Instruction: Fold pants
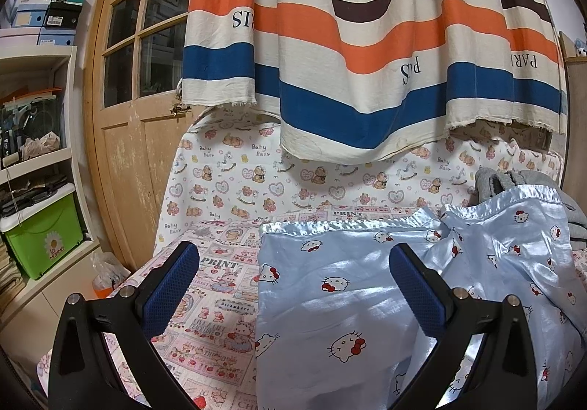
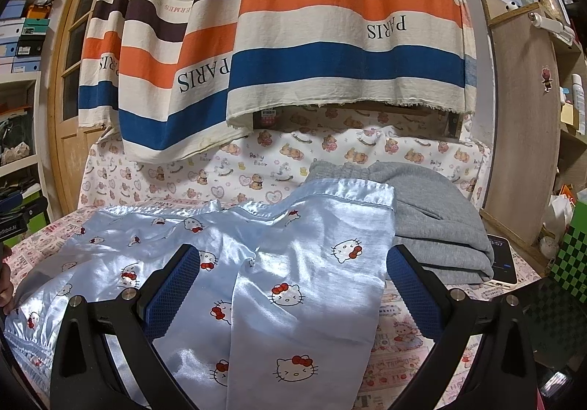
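Light blue satin pants (image 1: pixel 341 296) with a cat-face print lie spread on the patterned table cover (image 1: pixel 216 303). In the right wrist view the pants (image 2: pixel 293 285) show both legs running away from me, hems at the far end. My left gripper (image 1: pixel 293 285) is open and empty, hovering over the left leg's outer edge. My right gripper (image 2: pixel 293 285) is open and empty, above the right leg. The elastic waistband (image 2: pixel 25 340) shows at the lower left of the right wrist view.
A folded grey garment (image 2: pixel 436 226) lies at the table's back right, touching the pants' hem. A phone (image 2: pixel 502 263) lies beside it. A striped curtain (image 1: pixel 367 43) hangs over the far side. Shelves with boxes (image 1: pixel 40 6) and a wooden door (image 1: pixel 135 80) stand on the left.
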`<control>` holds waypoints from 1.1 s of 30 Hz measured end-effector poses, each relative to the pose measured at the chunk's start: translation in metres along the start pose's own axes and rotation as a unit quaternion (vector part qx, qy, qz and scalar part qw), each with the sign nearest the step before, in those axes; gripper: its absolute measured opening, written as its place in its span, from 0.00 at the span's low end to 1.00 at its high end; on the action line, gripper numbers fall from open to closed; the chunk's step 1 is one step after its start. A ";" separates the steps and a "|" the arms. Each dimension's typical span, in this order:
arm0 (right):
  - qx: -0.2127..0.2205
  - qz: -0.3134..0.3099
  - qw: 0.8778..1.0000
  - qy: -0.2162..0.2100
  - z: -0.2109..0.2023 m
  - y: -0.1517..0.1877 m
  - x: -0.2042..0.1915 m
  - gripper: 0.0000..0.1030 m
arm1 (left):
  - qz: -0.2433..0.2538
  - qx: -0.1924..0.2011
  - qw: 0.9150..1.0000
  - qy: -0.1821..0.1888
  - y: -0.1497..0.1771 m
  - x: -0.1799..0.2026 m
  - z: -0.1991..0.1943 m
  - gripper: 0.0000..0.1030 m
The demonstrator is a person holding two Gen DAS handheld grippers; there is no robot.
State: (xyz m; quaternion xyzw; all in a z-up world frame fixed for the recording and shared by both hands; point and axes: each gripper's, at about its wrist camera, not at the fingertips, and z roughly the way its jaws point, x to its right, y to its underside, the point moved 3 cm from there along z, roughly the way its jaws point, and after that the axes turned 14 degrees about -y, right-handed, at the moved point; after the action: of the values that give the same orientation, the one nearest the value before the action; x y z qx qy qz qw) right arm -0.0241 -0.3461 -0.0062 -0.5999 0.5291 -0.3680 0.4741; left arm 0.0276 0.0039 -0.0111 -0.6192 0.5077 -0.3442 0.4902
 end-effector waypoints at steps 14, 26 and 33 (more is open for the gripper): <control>0.000 0.000 1.000 -0.001 0.000 0.000 0.002 1.00 | 0.000 -0.001 1.000 0.000 0.000 0.000 0.000 1.00; 0.000 0.001 1.000 -0.001 0.000 0.000 0.002 1.00 | -0.001 -0.001 1.000 -0.001 -0.001 -0.001 0.000 1.00; 0.000 0.001 1.000 -0.001 0.000 0.000 0.002 1.00 | 0.000 0.000 1.000 0.003 -0.001 -0.001 -0.001 1.00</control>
State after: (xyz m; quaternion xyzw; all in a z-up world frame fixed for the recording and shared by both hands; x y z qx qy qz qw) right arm -0.0236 -0.3481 -0.0063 -0.5999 0.5291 -0.3667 0.4751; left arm 0.0266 0.0045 -0.0094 -0.6187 0.5089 -0.3457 0.4886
